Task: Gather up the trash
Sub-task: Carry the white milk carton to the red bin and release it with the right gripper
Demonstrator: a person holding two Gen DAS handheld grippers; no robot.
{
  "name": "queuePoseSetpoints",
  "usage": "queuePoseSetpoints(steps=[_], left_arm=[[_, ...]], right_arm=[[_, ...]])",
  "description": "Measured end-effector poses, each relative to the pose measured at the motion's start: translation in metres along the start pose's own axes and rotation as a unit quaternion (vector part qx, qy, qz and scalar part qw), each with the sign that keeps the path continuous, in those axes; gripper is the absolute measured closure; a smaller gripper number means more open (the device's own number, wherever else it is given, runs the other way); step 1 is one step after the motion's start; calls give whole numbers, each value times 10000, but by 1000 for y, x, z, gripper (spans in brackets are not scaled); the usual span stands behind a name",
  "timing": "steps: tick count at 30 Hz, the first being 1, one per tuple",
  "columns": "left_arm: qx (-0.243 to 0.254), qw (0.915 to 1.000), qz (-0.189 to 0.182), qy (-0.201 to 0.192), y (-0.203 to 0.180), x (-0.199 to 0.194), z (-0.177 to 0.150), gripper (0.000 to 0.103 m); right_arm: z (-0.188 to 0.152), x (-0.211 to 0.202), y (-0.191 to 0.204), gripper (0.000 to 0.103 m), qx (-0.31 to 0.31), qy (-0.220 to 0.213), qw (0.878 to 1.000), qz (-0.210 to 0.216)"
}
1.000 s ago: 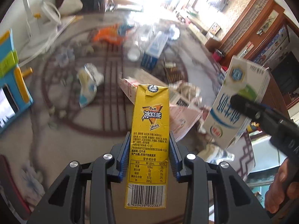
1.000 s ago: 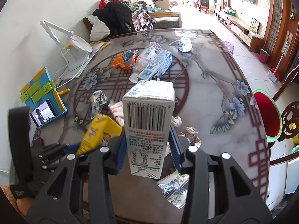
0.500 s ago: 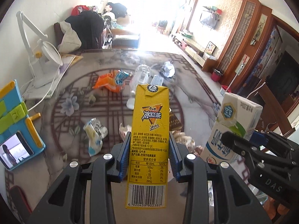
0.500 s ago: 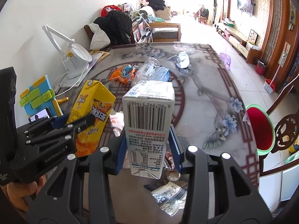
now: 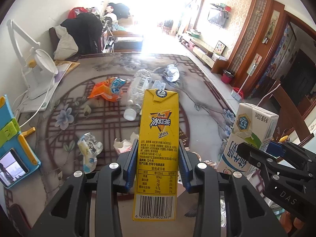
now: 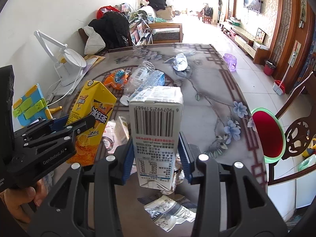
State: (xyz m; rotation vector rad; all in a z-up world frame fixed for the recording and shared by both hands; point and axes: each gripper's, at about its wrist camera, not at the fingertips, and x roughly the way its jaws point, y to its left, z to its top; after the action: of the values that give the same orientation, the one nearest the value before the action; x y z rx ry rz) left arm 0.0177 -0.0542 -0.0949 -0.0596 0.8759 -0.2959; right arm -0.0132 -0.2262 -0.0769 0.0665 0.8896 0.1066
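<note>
At lower centre of the left wrist view, the left hand-held gripper [image 5: 157,167] clamps the yellow tea carton [image 5: 157,148] by its narrow sides above the tabletop [image 5: 201,114]; a light squeeze could let it slide out. At lower right, the right hand-held gripper [image 6: 156,161] pinches the white milk carton [image 6: 156,130], and the two cartons sit near enough to knock together.

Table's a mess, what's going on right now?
A person is clearing trash with a gripper in each hand. The left gripper is shut on a yellow tea carton, the right gripper on a white milk carton, both held above the table. A clear bottle, orange wrapper and crumpled papers are left on it.
</note>
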Motion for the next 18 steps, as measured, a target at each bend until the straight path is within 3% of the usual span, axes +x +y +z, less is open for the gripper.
queuePoseSetpoints(steps=[10, 18], left_arm=[[135, 9998, -139, 53, -43, 22, 17, 69], [163, 9998, -120, 54, -86, 43, 33, 69]], right_arm=[[5, 2, -45, 63, 85, 56, 9997, -201], [16, 18, -127, 63, 423, 165, 9981, -425]])
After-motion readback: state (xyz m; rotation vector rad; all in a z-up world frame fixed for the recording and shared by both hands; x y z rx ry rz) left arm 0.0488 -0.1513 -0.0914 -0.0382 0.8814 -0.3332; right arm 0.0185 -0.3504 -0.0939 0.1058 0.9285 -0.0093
